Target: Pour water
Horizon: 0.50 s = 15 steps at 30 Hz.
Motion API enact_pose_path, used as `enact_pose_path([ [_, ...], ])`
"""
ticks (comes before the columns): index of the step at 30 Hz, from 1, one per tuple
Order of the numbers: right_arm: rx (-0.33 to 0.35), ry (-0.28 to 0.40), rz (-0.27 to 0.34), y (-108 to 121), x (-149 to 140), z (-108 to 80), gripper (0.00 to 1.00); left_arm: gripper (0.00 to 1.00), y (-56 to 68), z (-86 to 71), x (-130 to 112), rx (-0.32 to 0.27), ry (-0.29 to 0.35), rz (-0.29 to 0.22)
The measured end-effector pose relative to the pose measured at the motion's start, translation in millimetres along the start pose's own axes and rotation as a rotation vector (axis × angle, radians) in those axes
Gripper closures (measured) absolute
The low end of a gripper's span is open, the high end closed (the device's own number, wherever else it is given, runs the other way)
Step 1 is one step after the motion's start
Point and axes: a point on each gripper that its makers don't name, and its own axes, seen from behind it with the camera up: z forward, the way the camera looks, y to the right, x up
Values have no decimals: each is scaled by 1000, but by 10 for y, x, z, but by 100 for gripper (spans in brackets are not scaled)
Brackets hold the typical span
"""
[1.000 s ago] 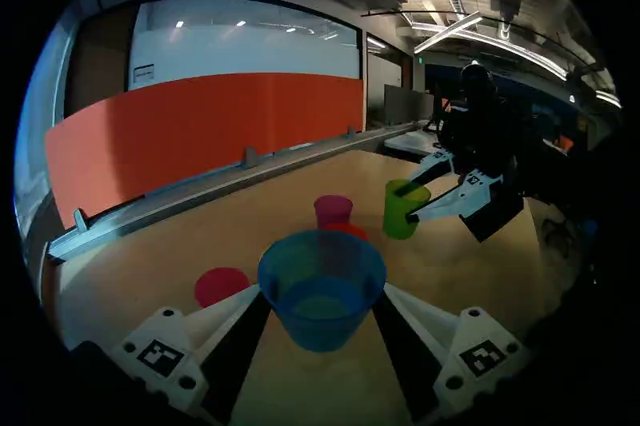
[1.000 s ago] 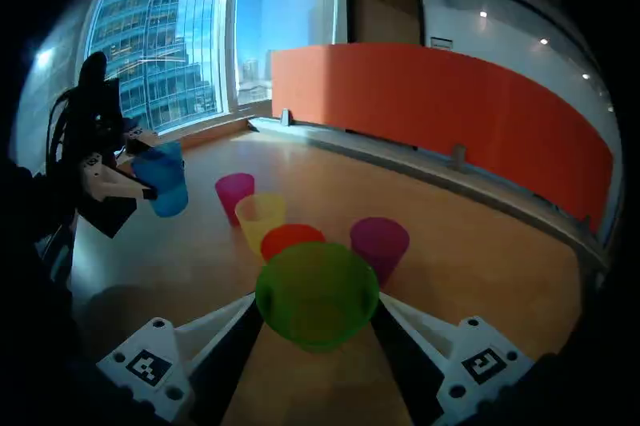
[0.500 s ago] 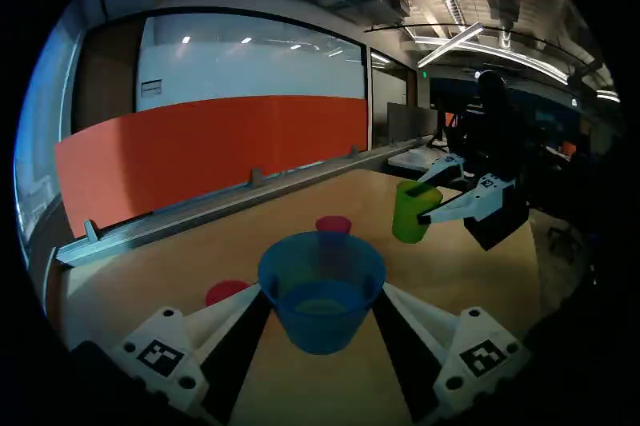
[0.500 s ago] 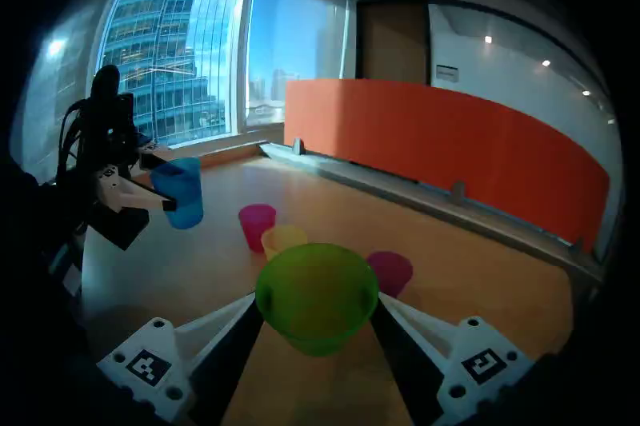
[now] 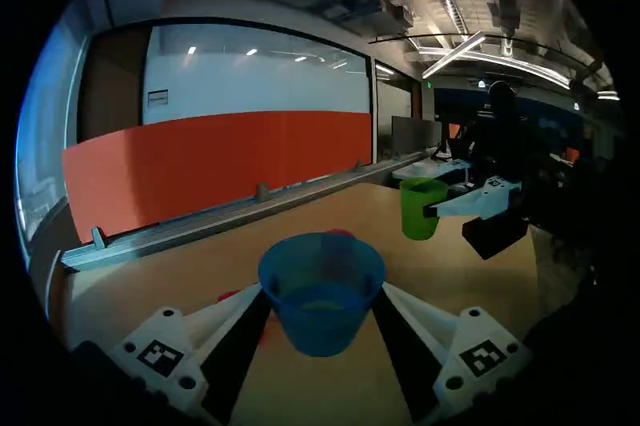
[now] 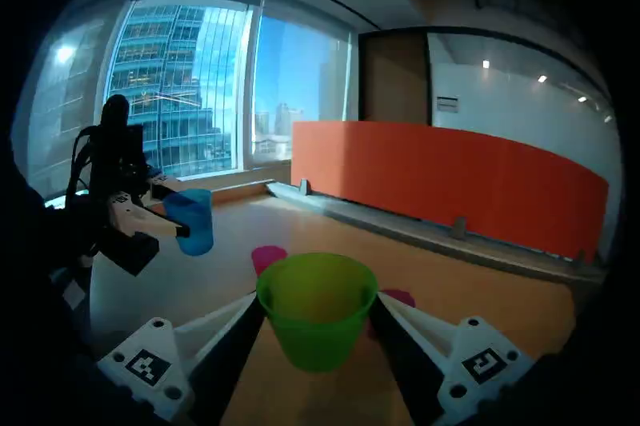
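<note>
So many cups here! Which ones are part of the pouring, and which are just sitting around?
In use: blue cup, holding water, in the left gripper; green cup, in the right gripper.
Lying about: pink cup and purple cup, standing on the table.

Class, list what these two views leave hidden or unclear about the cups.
- Green cup contents: right gripper view sees its wall from the side; far and small in left gripper view.
- Purple cup: right gripper view, mostly behind the green cup.
- Red thing: left gripper view, a sliver behind the left gripper holding the blue cup.
</note>
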Motion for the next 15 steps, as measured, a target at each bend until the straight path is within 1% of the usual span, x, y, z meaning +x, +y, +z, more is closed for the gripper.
enact_pose_path([
  [6, 9, 45, 14, -46, 111, 23, 9, 17, -5, -35, 101, 4, 36, -16],
  [15, 25, 64, 20, -118, 185, 80, 9, 17, -50, -89, 238, 22, 82, -20],
])
